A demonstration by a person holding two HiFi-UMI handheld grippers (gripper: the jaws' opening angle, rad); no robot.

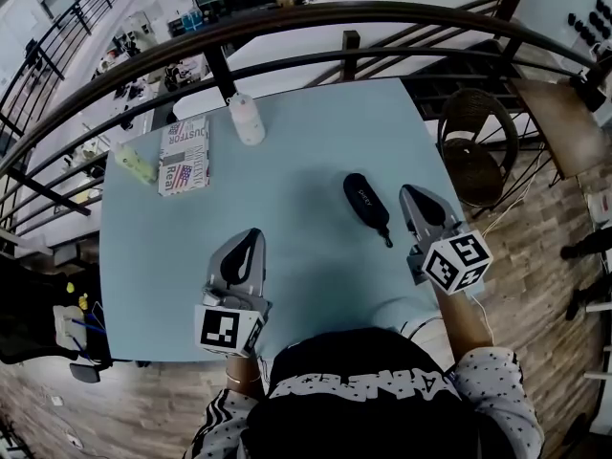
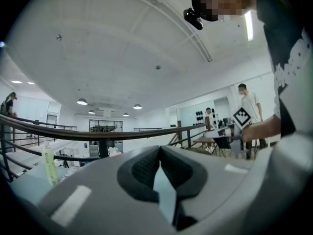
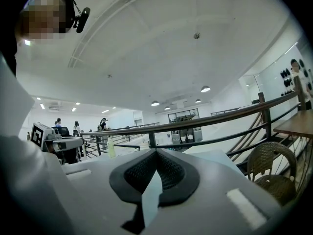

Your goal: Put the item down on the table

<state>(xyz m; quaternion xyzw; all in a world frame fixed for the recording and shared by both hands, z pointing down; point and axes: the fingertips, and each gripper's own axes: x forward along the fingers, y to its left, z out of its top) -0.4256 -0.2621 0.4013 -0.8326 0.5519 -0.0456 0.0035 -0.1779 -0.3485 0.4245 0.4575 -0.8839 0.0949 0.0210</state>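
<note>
Black oval case (image 1: pixel 366 204) lies flat on the light-blue table (image 1: pixel 287 151), just beside right gripper (image 1: pixel 411 194). Left gripper (image 1: pixel 251 237) sits near the front edge. All 2 grippers' jaws pressed together, empty.

Looks like a mezzanine in a big open workspace, sort of lab-meets-office. A pale blue table (image 1: pixel 306 142) sits up against a dark metal railing (image 1: pixel 316 11) at 12 o'clock, with a wicker chair (image 1: pixel 478 151) at 2. There's a wood floor (image 1: pixel 535 256), cluttered desks (image 1: pixel 143 55) down below at 11, and round ceiling lights (image 3: pixel 205 88) overhead.
</note>
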